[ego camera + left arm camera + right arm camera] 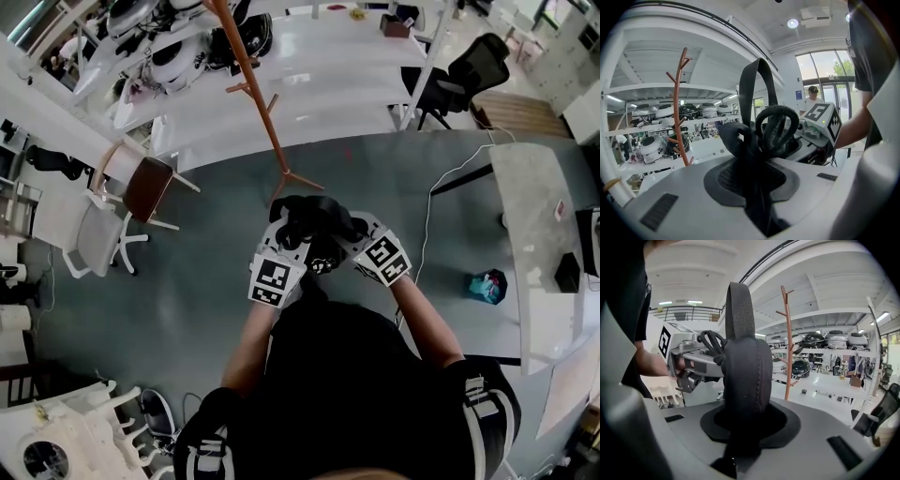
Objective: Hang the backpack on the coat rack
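I carry a black backpack (314, 218) in front of me, held between both grippers above the grey floor. My left gripper (287, 236) is shut on a bunched black strap (740, 140), with a handle loop (777, 125) just past it. My right gripper (343, 238) is shut on a padded shoulder strap (744, 371) that stands upright between its jaws. The orange-brown coat rack (265, 111) stands straight ahead, its feet a short way beyond the bag. In the gripper views the coat rack (680, 108) (788, 344) rises ahead with bare pegs.
A brown chair (147, 187) and a white chair (94, 239) stand at the left. White benches (309, 84) with helmets run behind the rack. A black office chair (469, 75) and a grey desk (534, 216) are at the right, a teal object (487, 286) under the desk.
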